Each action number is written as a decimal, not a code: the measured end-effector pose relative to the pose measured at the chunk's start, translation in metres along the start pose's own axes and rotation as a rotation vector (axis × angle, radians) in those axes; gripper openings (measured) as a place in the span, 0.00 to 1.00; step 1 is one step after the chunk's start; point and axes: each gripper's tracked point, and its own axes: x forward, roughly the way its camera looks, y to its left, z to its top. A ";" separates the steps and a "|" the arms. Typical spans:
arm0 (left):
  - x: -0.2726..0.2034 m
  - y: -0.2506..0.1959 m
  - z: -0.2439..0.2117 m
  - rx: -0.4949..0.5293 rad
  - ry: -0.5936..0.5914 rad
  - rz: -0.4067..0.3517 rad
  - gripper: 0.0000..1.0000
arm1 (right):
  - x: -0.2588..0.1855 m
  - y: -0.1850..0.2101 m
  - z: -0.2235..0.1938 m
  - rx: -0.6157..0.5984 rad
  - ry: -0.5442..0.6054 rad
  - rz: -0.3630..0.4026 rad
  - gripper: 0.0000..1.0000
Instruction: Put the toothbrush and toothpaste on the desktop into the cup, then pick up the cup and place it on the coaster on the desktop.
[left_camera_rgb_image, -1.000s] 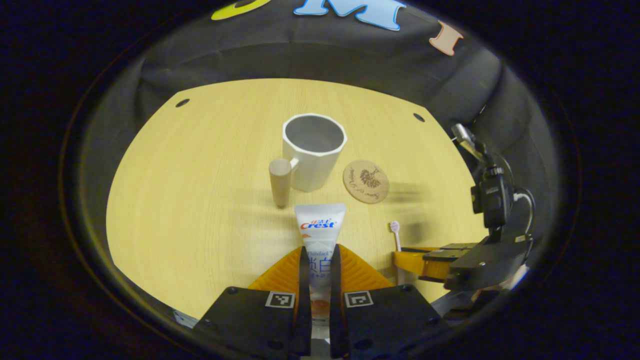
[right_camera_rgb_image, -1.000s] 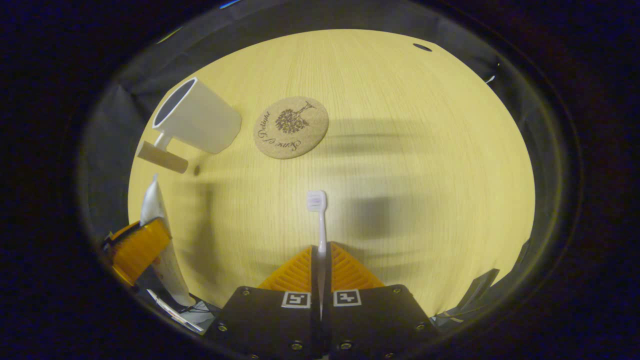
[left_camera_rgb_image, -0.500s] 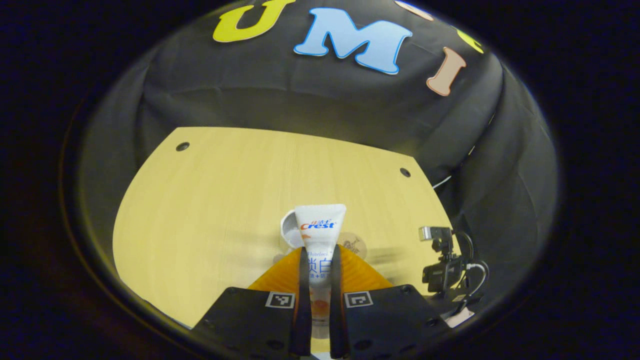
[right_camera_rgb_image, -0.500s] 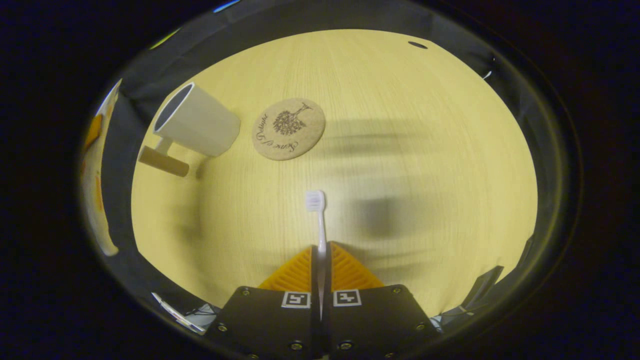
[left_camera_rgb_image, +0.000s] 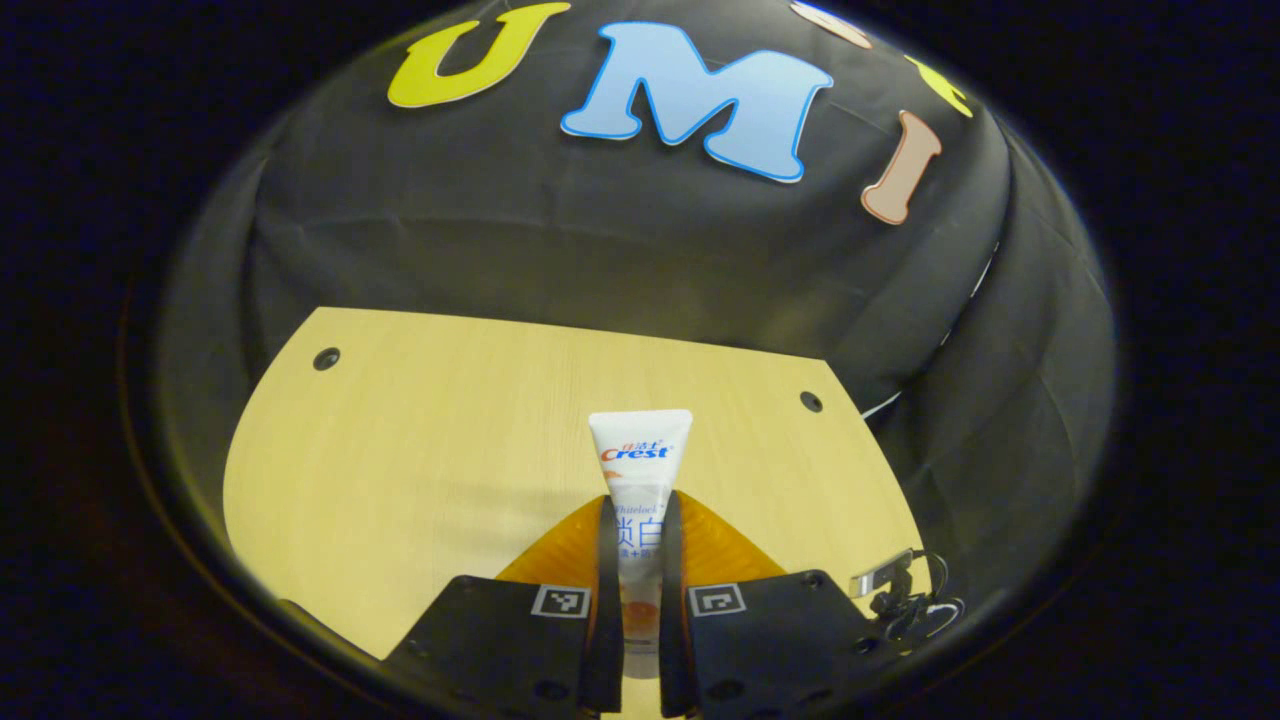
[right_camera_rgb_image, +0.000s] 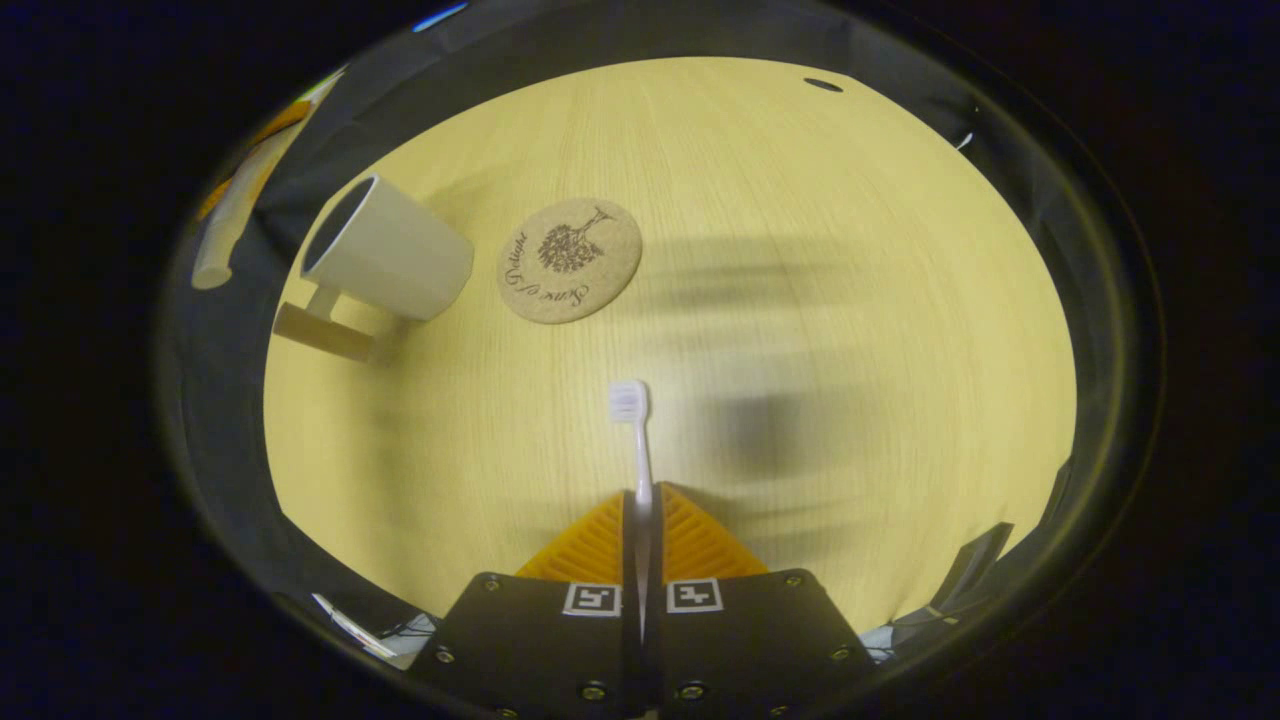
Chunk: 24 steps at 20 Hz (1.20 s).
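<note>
Both tongs are seen clenched on a load. Between the two fingers of the left gripper (left_camera_rgb_image: 634, 520) the toothpaste (left_camera_rgb_image: 638, 470) is pinched, its flat crimped end pointing forward and held clear above the desktop (left_camera_rgb_image: 420, 440). By the right gripper (right_camera_rgb_image: 641, 505) the toothbrush (right_camera_rgb_image: 634, 440) is gripped along its thin handle, the bristled head sticking out ahead of the fingertips, above the wood. Ahead of the right gripper and to its left, the cup (right_camera_rgb_image: 385, 250) is found standing on the desktop, its handle turned toward the gripper. The coaster (right_camera_rgb_image: 568, 260) is laid flat just beside the cup, on its right, bare on top.
</note>
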 end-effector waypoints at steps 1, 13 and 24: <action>0.008 -0.001 0.001 -0.007 -0.007 -0.014 0.22 | 0.000 0.000 -0.001 0.005 0.001 0.002 0.03; 0.061 0.021 -0.016 0.060 -0.112 0.017 0.22 | 0.000 0.000 -0.001 0.019 0.008 0.013 0.03; 0.057 0.031 -0.036 0.096 -0.123 0.051 0.46 | -0.001 0.000 -0.001 0.046 -0.012 0.043 0.03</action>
